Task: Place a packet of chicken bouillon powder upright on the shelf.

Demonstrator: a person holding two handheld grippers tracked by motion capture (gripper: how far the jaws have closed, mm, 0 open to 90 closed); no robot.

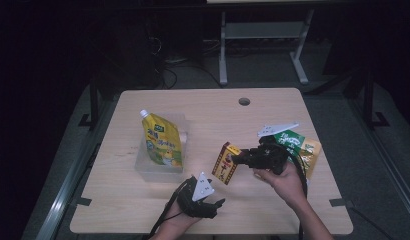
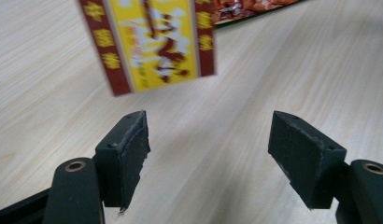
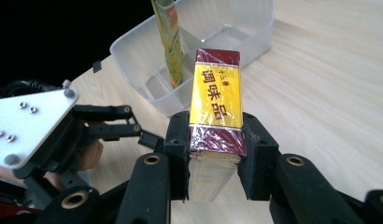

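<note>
My right gripper point(image 3: 213, 154) fingers clamp the yellow box point(image 3: 215, 100) at frame center; my left gripper point(image 2: 208, 149) fingers are spread, empty.

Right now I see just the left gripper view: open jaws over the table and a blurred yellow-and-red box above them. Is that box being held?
Observer: Yes. The right gripper is clamped on the yellow-and-red box, pads on both of its sides.
Operator: Is it off the table?
Observer: In the high view the box hangs tilted above the table.
Operator: Anything it might go into?
Observer: A clear plastic tub stands left of it, with a yellow spouted pouch upright inside.
</note>
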